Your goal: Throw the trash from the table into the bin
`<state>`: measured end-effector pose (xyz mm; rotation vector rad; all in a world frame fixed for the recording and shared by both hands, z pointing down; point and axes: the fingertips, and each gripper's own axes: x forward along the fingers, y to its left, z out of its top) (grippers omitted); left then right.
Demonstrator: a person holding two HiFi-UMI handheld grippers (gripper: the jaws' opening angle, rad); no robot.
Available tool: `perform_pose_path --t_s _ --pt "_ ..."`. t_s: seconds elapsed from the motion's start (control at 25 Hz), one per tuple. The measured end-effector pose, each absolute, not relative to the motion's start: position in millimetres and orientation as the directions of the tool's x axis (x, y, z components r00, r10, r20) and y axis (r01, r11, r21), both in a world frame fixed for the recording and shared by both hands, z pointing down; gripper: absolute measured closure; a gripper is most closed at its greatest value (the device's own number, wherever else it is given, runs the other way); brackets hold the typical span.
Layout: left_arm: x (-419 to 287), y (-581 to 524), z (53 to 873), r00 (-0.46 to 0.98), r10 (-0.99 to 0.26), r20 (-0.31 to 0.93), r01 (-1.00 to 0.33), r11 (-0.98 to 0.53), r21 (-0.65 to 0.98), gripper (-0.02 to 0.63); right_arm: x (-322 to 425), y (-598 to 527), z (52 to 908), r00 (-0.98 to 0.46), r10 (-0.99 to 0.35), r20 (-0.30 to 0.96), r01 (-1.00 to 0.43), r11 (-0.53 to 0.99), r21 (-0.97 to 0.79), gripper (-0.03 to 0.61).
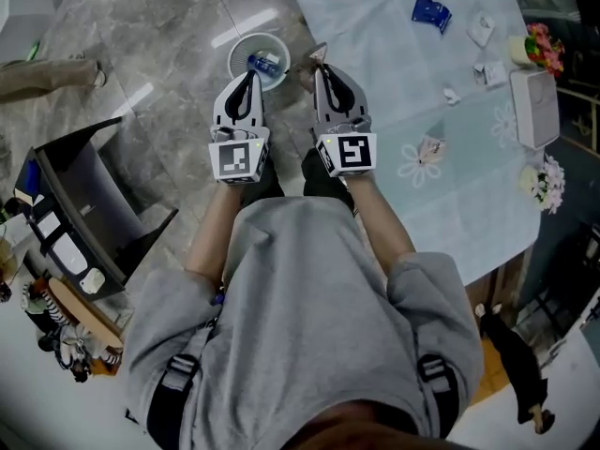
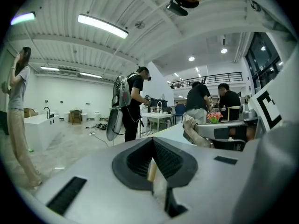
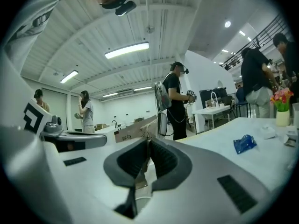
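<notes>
1. Table [image 1: 394, 64], covered with a pale cloth, fills the upper right of the head view. Its near corner reaches down to the right of centre.
2. Person in a grey sweatshirt [image 1: 309, 307] takes up the lower middle of the frame, both forearms reaching up toward the top centre.
3. Bin [image 1: 236, 50], round and white, stands on the grey stone floor at top centre, just left of the table edge. A blue and white item [image 1: 265, 62] lies inside it.
4. Left gripper [image 1: 247, 78] hangs over the bin's lower rim. Its jaws are pressed together, and its own view shows a pale strip [image 2: 151, 169] pinched between them. What the strip is cannot be told.
5. Right gripper [image 1: 319, 67] sits just right of the bin, at the table's edge. Its jaws are closed on a tan paper scrap [image 1: 315, 54], which pokes out past the tips.
6. Blue wrapper [image 1: 430, 11] lies on the cloth near the top edge, well apart from both grippers.
7. Small white scraps [image 1: 481, 29] lie scattered to the right of the blue wrapper, in the upper right corner.
</notes>
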<state>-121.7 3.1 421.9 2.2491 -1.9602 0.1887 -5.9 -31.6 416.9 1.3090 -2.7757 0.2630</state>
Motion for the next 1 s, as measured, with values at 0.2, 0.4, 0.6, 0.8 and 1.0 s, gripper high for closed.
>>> perform_pose_path --t_s 0.2,0.4,0.6,0.8,1.0 --pt "-147 6 475 0.110 -0.963 0.248 -0.994 -0.106 0.028 0.607 -41 -29 467 -0.661 -0.730 0.174 -0.751 0.645 -0.142 0.552" --pt "-181 2 536 0.123 -0.954 0.272 -0.992 -0.113 0.052 0.607 -83 -31 532 -0.649 -0.727 0.226 -0.760 0.634 -0.144 0.552" --pt "-200 -2 586 0.159 -0.945 0.286 -0.986 -0.139 0.089 0.607 -112 -33 589 -0.636 -0.720 0.277 -0.769 0.622 -0.146 0.552" --pt "-213 0 617 0.183 -0.937 0.299 -0.982 -0.163 0.092 0.607 -132 -32 623 -0.633 -0.708 0.312 -0.768 0.627 -0.135 0.552" --pt "-225 -2 650 0.183 -0.932 0.312 -0.982 -0.158 0.105 0.607 -148 -39 678 -0.618 -0.692 0.374 -0.775 0.617 -0.139 0.552"
